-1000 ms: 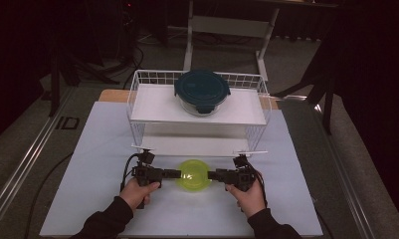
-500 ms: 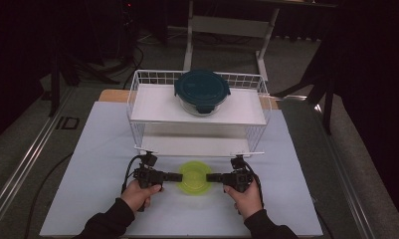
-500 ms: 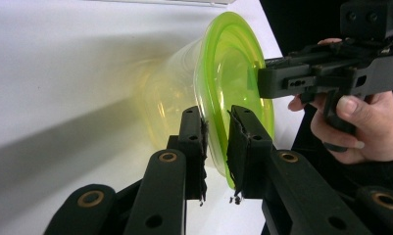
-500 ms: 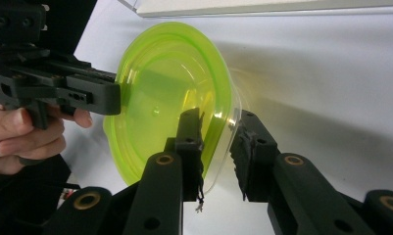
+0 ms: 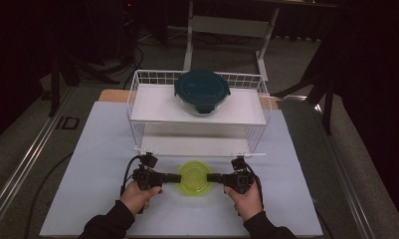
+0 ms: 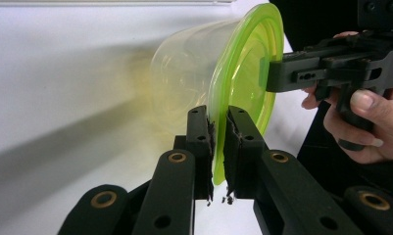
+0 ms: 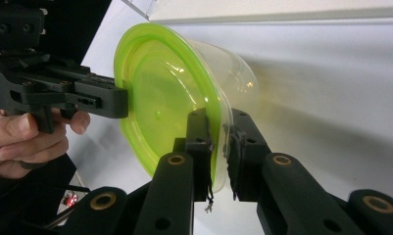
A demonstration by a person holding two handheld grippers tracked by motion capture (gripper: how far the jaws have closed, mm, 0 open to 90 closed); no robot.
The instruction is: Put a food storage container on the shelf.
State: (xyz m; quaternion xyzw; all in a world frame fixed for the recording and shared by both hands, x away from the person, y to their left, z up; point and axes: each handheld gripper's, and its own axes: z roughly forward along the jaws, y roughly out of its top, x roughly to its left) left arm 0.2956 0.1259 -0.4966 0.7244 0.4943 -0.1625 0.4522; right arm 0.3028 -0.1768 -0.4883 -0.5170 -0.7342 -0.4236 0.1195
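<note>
Pinching green-lidded container [image 5: 194,178] rim, left claw [image 5: 177,178] and right claw [image 5: 210,177] both clamped.

Two matte black grippers: left gripper [image 5: 176,178], right gripper [image 5: 210,177]. Linked bars with brass-ringed pivots, lower frame in both gripper views. Frayed black pads [image 6: 207,142]. Looped black cables. Dark sleeves [image 5: 107,225] at bottom edge.

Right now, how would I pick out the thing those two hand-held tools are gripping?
Find the white wire rack at the table's middle. On the white mat just in front of it sits a small clear tub with a lime-green lid, its rim pinched from both sides. The rack's container is larger, with a dark teal lid.
</note>
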